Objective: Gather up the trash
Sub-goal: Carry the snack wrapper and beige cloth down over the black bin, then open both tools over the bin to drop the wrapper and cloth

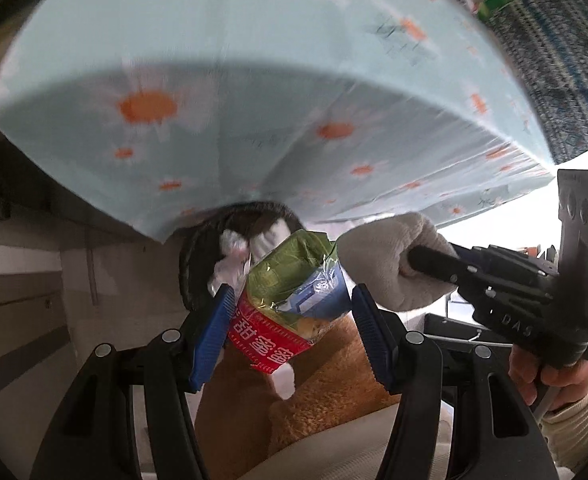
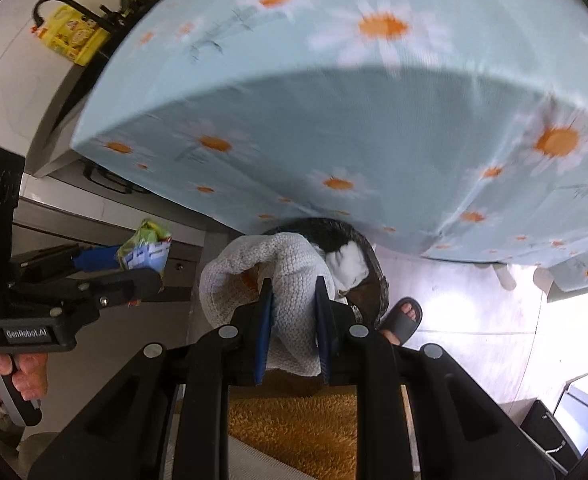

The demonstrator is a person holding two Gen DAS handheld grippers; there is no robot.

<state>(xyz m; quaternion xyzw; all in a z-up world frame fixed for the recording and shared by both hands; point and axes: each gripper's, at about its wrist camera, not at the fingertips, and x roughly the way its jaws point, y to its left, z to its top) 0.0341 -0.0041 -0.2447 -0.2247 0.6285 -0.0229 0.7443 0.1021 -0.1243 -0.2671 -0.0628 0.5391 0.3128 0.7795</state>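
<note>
L gripper [image 1: 290,312] jaws clamp snack wrapper [image 1: 290,292]; R gripper [image 2: 294,320] pinches white knit cloth [image 2: 270,276] above dark bin [image 2: 369,276], daisy tablecloth [image 2: 333,92] overhanging.

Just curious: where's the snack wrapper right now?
The snack wrapper sits between the left gripper's blue fingers, just above the dark trash basket.

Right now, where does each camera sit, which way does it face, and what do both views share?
Left wrist: on the left gripper, looking down over its snack bag toward the basket; the right gripper and the holding hand show.
Right wrist: on the right gripper, shut on the white cloth, basket below; a sandalled foot shows.
Shared: daisy tablecloth, basket, bag, cloth.
</note>
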